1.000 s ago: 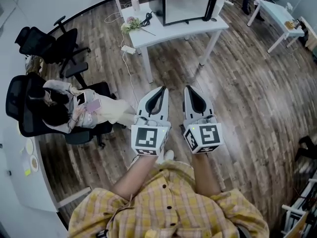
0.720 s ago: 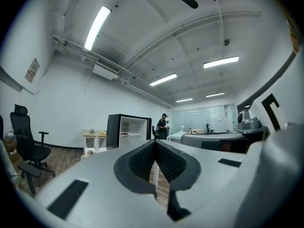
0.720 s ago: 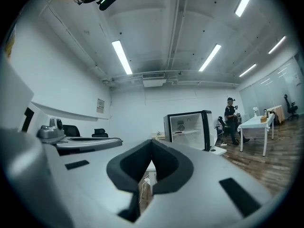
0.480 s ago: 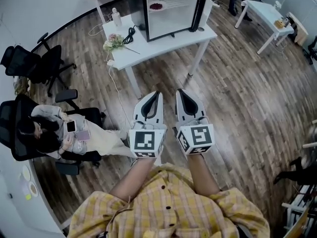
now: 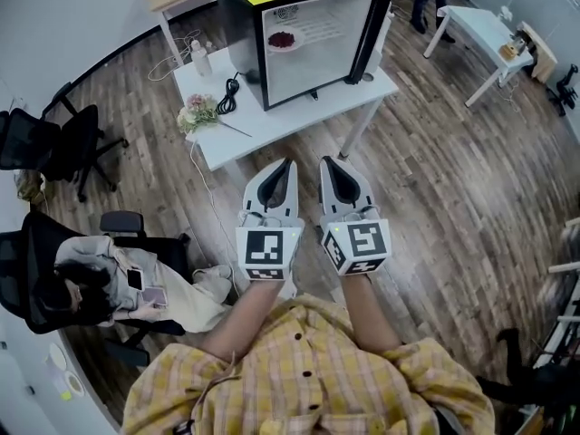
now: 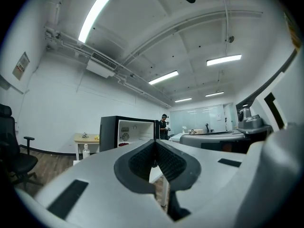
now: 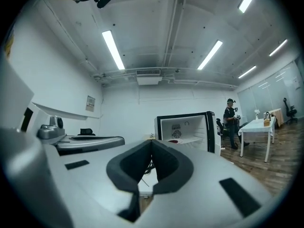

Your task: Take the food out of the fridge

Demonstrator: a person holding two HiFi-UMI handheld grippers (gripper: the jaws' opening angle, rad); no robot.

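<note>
1. We hold the L gripper (image 5: 289, 163) and R gripper (image 5: 325, 162) level and side by side over the wood floor (image 5: 435, 179), just short of the white table's (image 5: 272, 125) near edge.
2. L gripper: jaws closed, tips meeting, nothing btwn them.
3. R gripper: jaws closed too, empty.
4. The black fridge (image 5: 299, 25) stands on the table's far-right part w/ its door (image 5: 373, 25) swung open to the right.
5. The food (image 5: 282, 38), dark red on a plate, sits on the upper shelf inside the fridge, left side.
6. We see flowers (image 5: 198, 114) at the table's left edge, a bottle (image 5: 200, 59) by the far-left corner and a black cable (image 5: 228, 93) beside the fridge.
7. A person (image 5: 100, 284) sits in a chair at left.
</note>
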